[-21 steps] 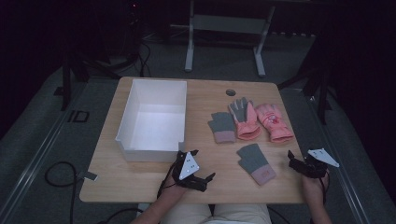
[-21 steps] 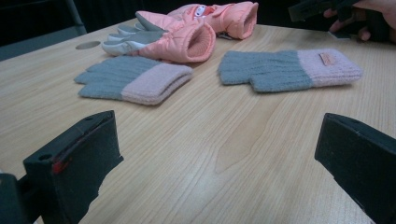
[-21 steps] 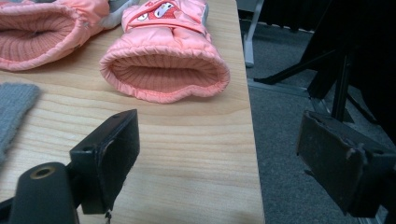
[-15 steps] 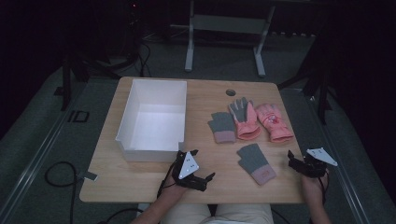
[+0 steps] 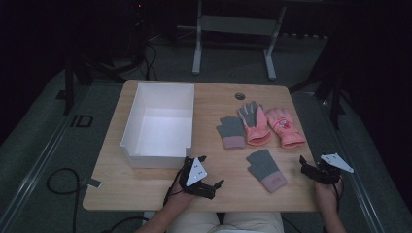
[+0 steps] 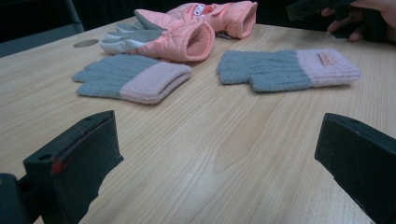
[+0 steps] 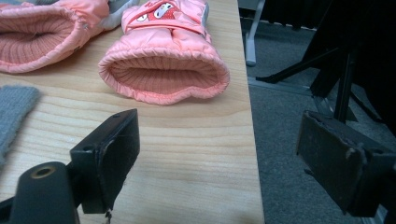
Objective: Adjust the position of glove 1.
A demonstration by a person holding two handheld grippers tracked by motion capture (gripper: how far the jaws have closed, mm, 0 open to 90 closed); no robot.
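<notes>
Resting low at the table's (image 5: 145, 194) near edge, both tongs (image 5: 206, 175) (image 5: 306, 167) gape empty

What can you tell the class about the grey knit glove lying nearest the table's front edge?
The glove is fingerless, grey knit with a pink ribbed cuff that carries a small sewn label. It lies flat on the wooden table, finger end toward the far side, cuff toward the person, slightly angled. It sits apart from the other gloves, between the two tools, and nothing touches it.

Grey glove (image 7: 14, 116) cut off at left edge, pink glove (image 7: 42, 32) cropped at top
</notes>
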